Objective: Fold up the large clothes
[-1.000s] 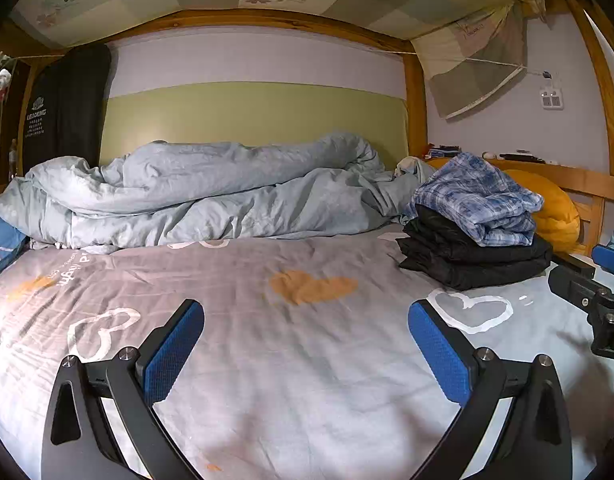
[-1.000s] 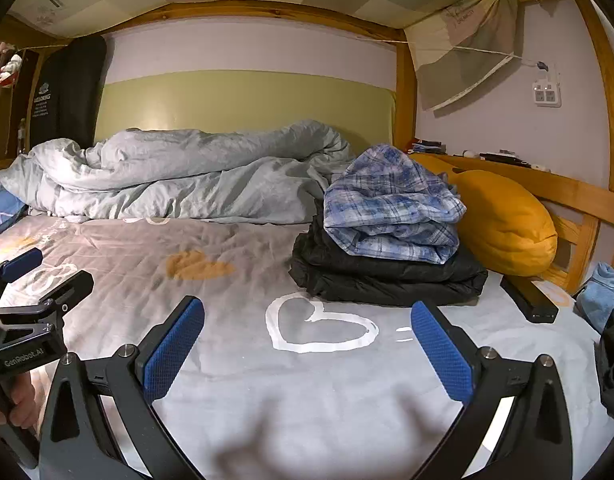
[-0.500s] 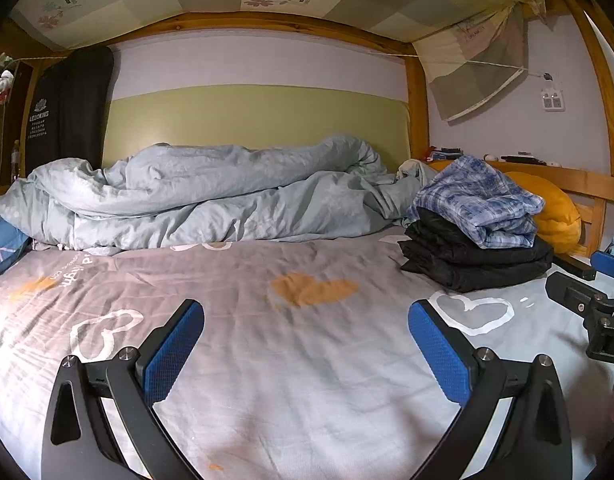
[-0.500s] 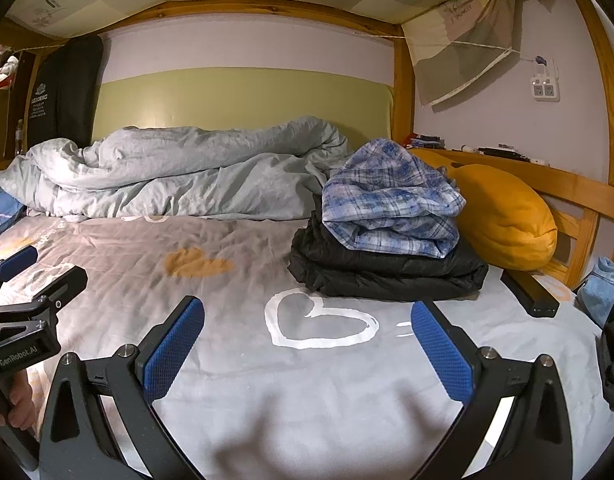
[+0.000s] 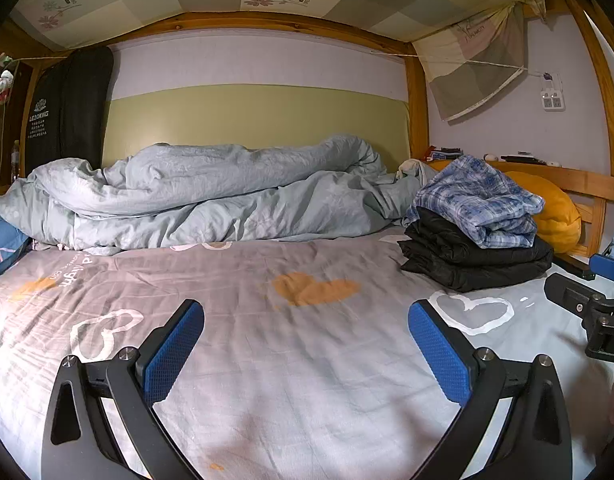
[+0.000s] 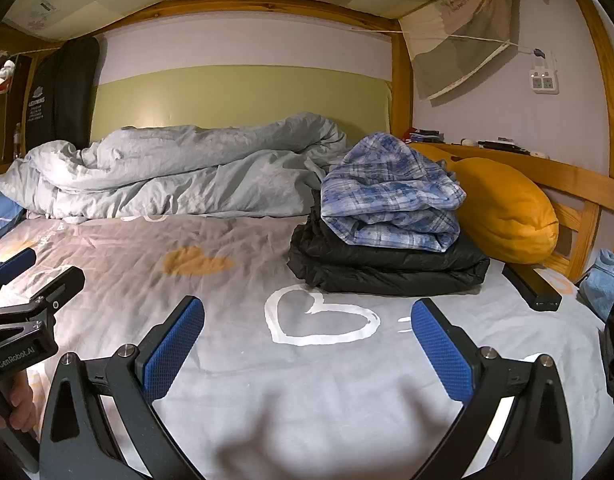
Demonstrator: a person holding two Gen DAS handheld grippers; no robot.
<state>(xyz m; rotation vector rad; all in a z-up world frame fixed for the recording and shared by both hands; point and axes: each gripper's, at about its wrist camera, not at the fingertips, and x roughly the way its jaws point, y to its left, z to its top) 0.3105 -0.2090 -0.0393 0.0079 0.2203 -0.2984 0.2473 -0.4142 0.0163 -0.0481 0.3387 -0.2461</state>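
Far left, we see crumpled grey duvet (image 5: 211,192) heaped across head of bed. Our left gripper (image 5: 307,344) hovers low over heart-print sheet (image 5: 291,360), jaws spread wide, nothing between pads. Our right gripper (image 6: 307,344) likewise wide apart, holding nothing. Right of centre, blue plaid shirt (image 6: 391,196) sits folded atop folded black jacket (image 6: 387,268). Orange pillow (image 6: 507,212) just beside stack, against wooden rail (image 6: 579,188).

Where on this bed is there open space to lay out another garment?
The sheet is bare between the rumpled duvet and both open grippers. The right side is crowded: blue plaid shirt on folded black garment, orange pillow, black box.
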